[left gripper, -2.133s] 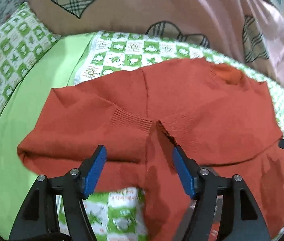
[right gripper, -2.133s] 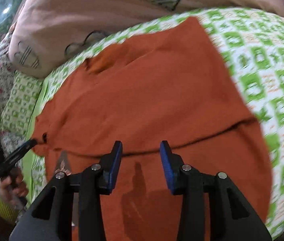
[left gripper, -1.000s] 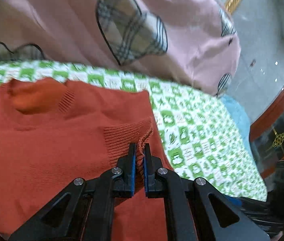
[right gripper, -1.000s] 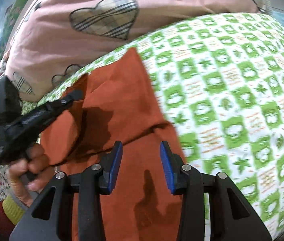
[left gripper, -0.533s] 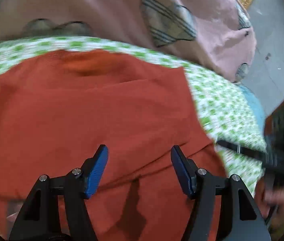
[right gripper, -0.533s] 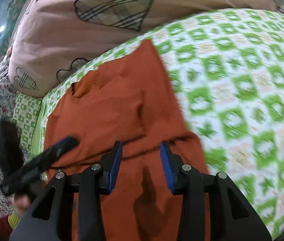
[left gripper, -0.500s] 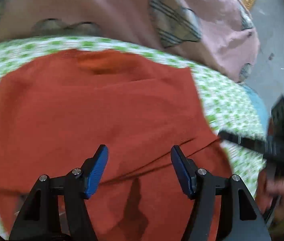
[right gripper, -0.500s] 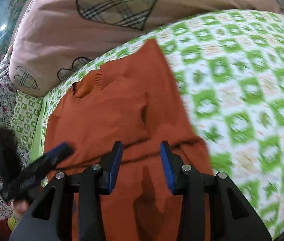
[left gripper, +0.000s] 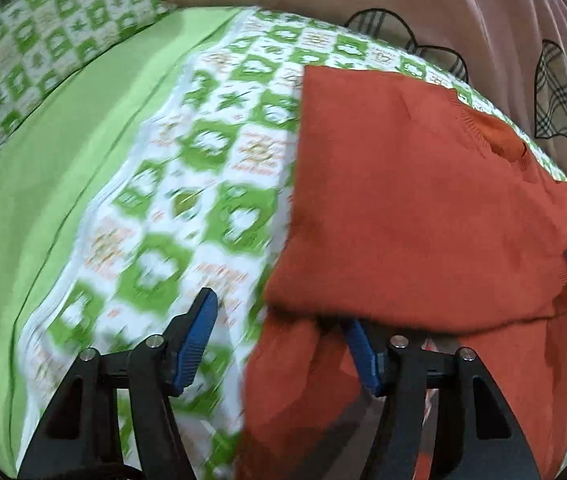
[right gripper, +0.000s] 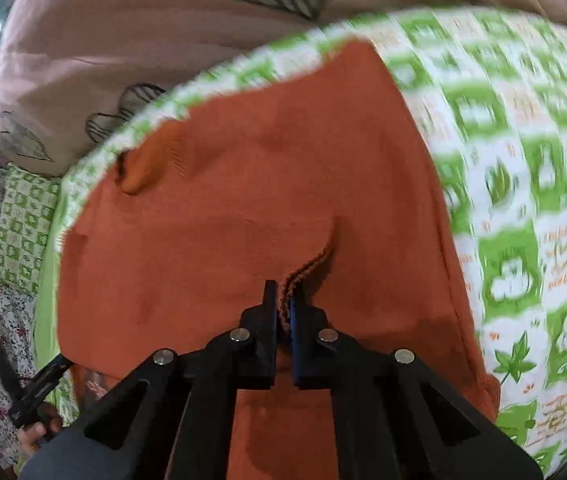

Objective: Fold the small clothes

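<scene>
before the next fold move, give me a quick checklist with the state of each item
1. Right gripper jaws shut on the ribbed cuff of the orange sweater: ok.
2. Left gripper jaws open, holding nothing: ok. One finger is partly tucked under a folded edge.
3. Left side of the sweater folded in, edge straight: ok.
4. Collar lies at the far end, flat: ok.
5. Hem end near the grippers smooth: cannot tell, it is hidden by the grippers.
6. Green patterned bedsheet beside the sweater free of other clothes: ok.
</scene>
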### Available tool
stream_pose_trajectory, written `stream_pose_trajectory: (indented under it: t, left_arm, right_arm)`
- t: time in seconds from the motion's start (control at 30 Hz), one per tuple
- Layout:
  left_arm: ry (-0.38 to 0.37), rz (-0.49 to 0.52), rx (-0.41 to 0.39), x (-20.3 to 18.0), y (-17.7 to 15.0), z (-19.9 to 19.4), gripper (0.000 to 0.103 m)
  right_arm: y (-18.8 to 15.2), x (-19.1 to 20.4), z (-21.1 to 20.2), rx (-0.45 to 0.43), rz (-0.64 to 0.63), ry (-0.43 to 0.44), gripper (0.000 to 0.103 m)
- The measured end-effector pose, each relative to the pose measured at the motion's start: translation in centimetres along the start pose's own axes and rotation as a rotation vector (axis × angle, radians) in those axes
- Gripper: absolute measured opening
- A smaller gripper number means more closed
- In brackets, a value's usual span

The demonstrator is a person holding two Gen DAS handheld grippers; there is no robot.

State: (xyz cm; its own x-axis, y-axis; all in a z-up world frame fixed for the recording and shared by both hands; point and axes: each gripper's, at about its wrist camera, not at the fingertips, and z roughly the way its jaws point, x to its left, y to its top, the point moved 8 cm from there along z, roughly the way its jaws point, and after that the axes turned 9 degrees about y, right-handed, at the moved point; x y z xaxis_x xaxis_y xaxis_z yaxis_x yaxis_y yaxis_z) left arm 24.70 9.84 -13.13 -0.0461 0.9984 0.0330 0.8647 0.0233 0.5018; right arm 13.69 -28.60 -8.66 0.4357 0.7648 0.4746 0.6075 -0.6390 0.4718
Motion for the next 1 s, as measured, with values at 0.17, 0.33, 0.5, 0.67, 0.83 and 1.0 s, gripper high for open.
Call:
stream_pose_trajectory:
  t: [0.17,0.33,0.5,0.67,0.83,1.0]
  left_arm:
    - [0.088,-0.076,-0.059,0.8,1.5,-0.2,0.032]
    - [0.09,-0.064,-0.066,-0.2,0.7,-0.3,0.024]
    - [0.086,-0.065,-0.065,-0.2,0.4,-0.6,0.022]
    - [0.048,-0.1,-0.039,0.3,0.1,-0.3,0.022]
    - [0.01,-0.148,-0.011,0.8,-0.2,0.3,0.023]
    - [-0.024,-0.119,0.029,0.9,-0.3,0.7,0.026]
  right_arm:
    - [3.9,3.3,-7.1,-0.231,-0.04,0.102,0.005]
    - [2.6,-0.8,-6.7,-0.201,-0.007,0.009,0.005]
    - [0.6,-3.5,-4.2,-0.126,0.014,-0.045,0.005]
    - [1.5,-2.9,-4.8,-0.166,-0.061,-0.067,0.005]
    - [0.5,-3.9,-2.3,-0.115,-0.1,-0.134,0.005]
    - [-0.7,-5.2,-0.8,-0.071,-0.119,-0.181,0.005]
